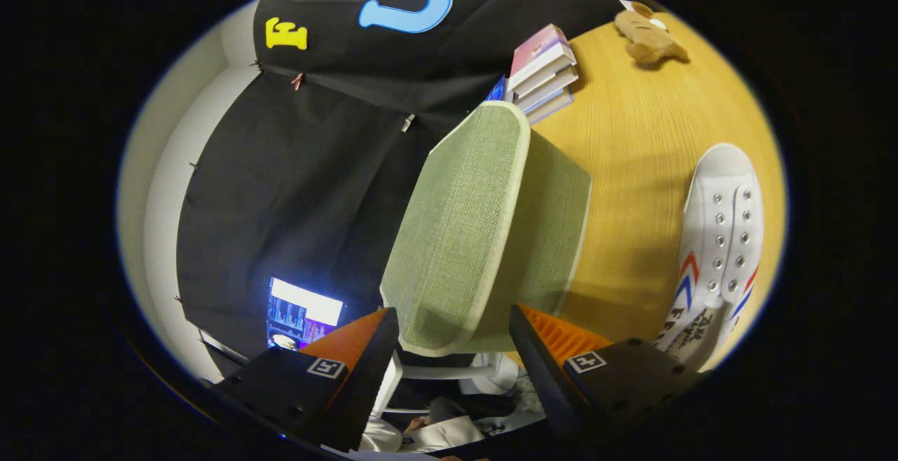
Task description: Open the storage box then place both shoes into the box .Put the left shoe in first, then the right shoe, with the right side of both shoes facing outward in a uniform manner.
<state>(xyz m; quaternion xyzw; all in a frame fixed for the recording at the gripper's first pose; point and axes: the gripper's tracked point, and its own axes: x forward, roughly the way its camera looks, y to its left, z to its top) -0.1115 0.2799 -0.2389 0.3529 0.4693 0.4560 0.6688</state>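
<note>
Between my spread fingers (454, 349) sits the green fabric lid (463, 229), lower centre, unclamped. It looks light, stiff-edged; I'd pinch its rim.

Coarse woven cloth storage box (463, 229), matt wood-grain table (645, 166), canvas shoe (719, 236).

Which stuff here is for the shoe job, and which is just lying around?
For the job: green storage box, between the open gripper fingers; white shoe on the table.
Just lying around: stack of books, teddy bear, screen.
</note>
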